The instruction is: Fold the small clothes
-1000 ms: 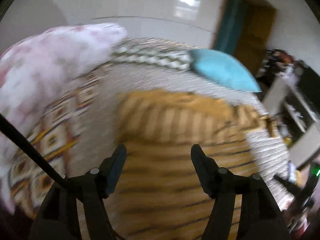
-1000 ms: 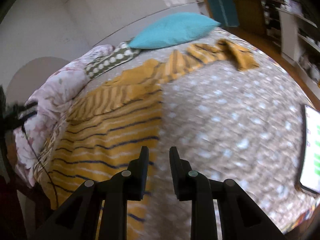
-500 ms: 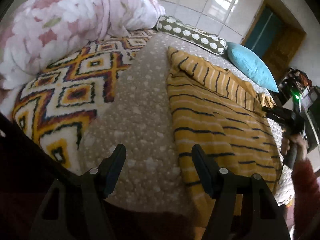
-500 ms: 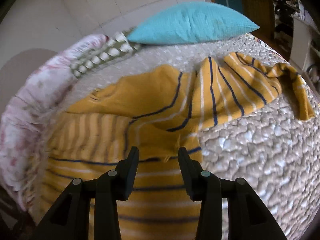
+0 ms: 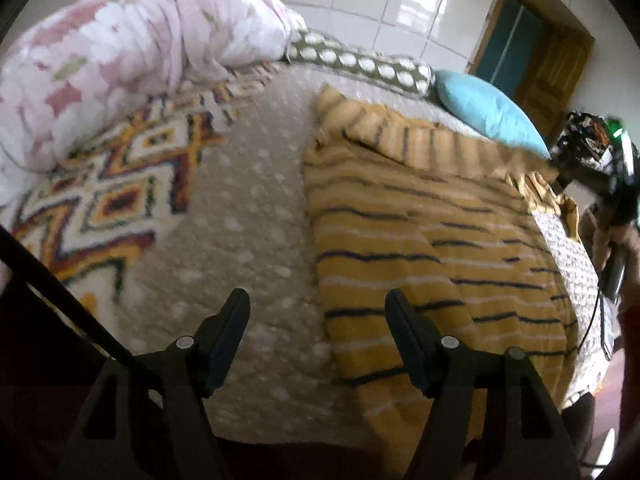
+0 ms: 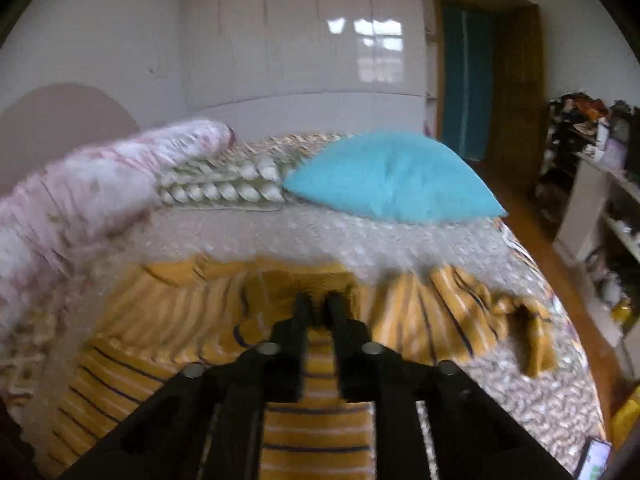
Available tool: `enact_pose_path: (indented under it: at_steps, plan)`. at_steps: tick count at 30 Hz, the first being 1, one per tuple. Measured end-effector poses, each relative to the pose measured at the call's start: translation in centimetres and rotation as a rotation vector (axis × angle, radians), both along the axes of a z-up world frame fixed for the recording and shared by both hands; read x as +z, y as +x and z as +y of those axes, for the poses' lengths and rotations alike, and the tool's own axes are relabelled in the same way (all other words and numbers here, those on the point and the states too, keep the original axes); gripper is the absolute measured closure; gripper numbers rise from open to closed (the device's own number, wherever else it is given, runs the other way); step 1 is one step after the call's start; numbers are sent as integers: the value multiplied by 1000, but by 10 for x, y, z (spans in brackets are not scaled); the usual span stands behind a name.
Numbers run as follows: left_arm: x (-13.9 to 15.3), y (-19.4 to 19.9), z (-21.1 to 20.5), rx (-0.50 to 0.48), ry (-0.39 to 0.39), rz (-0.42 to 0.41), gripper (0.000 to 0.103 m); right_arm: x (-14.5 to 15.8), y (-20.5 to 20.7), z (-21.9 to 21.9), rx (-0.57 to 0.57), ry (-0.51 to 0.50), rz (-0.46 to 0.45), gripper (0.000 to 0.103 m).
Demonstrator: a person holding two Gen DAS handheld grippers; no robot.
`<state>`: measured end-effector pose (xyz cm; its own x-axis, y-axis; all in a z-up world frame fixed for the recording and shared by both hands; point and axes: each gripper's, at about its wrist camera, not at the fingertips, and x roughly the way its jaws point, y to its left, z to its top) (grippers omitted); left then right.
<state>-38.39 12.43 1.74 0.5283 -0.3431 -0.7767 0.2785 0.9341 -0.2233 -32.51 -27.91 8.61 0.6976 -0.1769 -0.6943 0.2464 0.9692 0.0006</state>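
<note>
1. I am holding the left tool (image 5: 316, 312) low over the near edge of the bed (image 5: 248, 240), its fingers spread wide apart and gripping nothing; it is sitting just left of the garment's near hem, probably so it can take that edge next.
2. The striped yellow sweater (image 5: 432, 248) is lying spread on the bed's grey dotted cover, body toward me, one sleeve folded across its far part and the other sleeve (image 6: 500, 312) trailing crumpled to the right.
3. I am bringing the right tool (image 6: 318, 304) down at the sweater's upper middle, its fingers nearly together with only a thin gap; motion blur is hiding the tips, so I cannot tell whether fabric is pinched between them. I judge it is gathering the top edge for a fold.
4. Farther back, a teal pillow (image 6: 392, 176), a spotted cushion (image 6: 224, 188) and a floral duvet (image 5: 120, 52) are crowding the head of the bed.
</note>
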Motion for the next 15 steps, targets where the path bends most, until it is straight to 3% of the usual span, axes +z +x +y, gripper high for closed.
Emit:
enact_pose_path:
  at_steps: [2,7,12,15]
  plan:
    - [-8,-1,-6,-27,-6,31,34,-32,-7,-8,-18,19,104,65]
    - [-18,-1,-19,-65,8,49,32,-64,-57,-36,-77,182,122,64]
    - [-21,-3,-34,-51,91,20,31,-76,-82,-36,-92,234,129,64]
    - [-8,-5,-35,-62,55,16,32,-81,-88,-33,-103,262,98,64]
